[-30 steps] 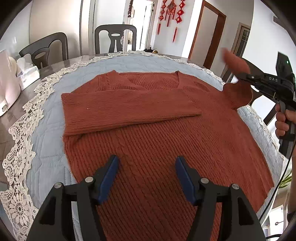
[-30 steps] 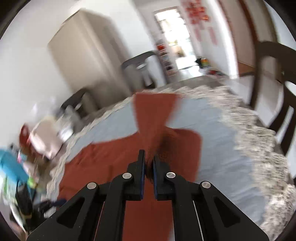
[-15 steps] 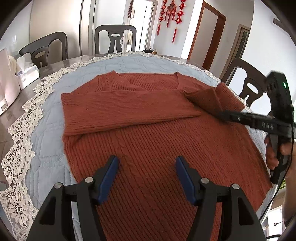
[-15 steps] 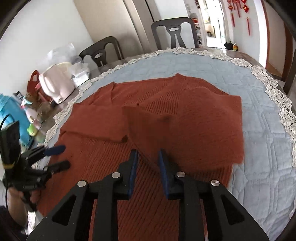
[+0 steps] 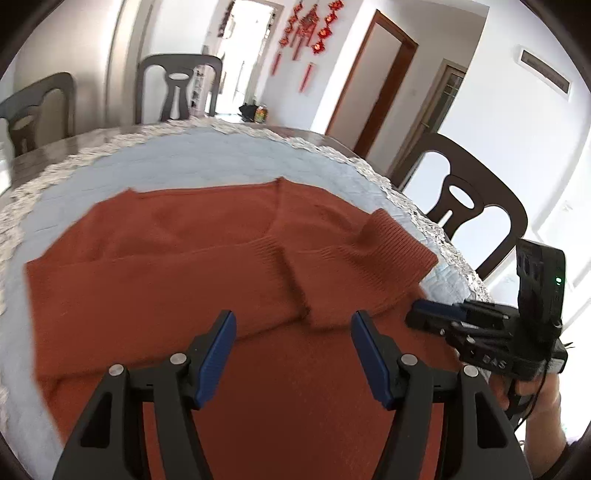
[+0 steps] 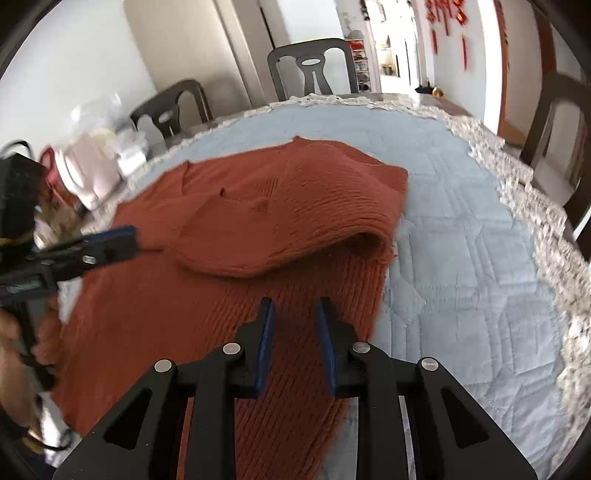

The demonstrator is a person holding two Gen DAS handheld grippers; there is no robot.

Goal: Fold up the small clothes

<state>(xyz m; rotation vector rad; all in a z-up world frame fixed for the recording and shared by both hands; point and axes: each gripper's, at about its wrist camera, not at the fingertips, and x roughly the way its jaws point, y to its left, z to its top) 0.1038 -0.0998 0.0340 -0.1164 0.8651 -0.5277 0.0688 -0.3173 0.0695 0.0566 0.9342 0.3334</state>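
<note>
The rust-red knitted sweater [image 5: 207,258] lies spread over a pale blue quilted cover [image 6: 461,258] on the surface, both sleeves folded in across the chest, the right one still humped up and not lying flat. Its lower hem is cut off at the bottom of both wrist views, behind the gripper bodies, and its far left edge is smeared by blur in the left view, so the outline there is hard to read. The cover's lace border [image 6: 546,206] runs round the edge, and beyond it the dark wood of the surface [image 5: 303,131] shows only as a thin strip. Dark chairs [image 5: 469,206] stand around it; a doorway, white walls and red hanging ornaments [image 5: 306,26] fill the back of the room. At the left of the right view a cluster of things, among them a pale pink appliance [image 6: 88,173], is too blurred to name with any certainty. The left gripper [image 5: 291,339] hovers over the sweater's body with its jaws standing wide and nothing between them. The right gripper [image 6: 293,332] has just let its jaws part; they stand a little apart above the knit, empty, the sleeve cuff lying free ahead of them. A hand [image 5: 532,395] holds its handle, mostly cut off at the frame edge.
</note>
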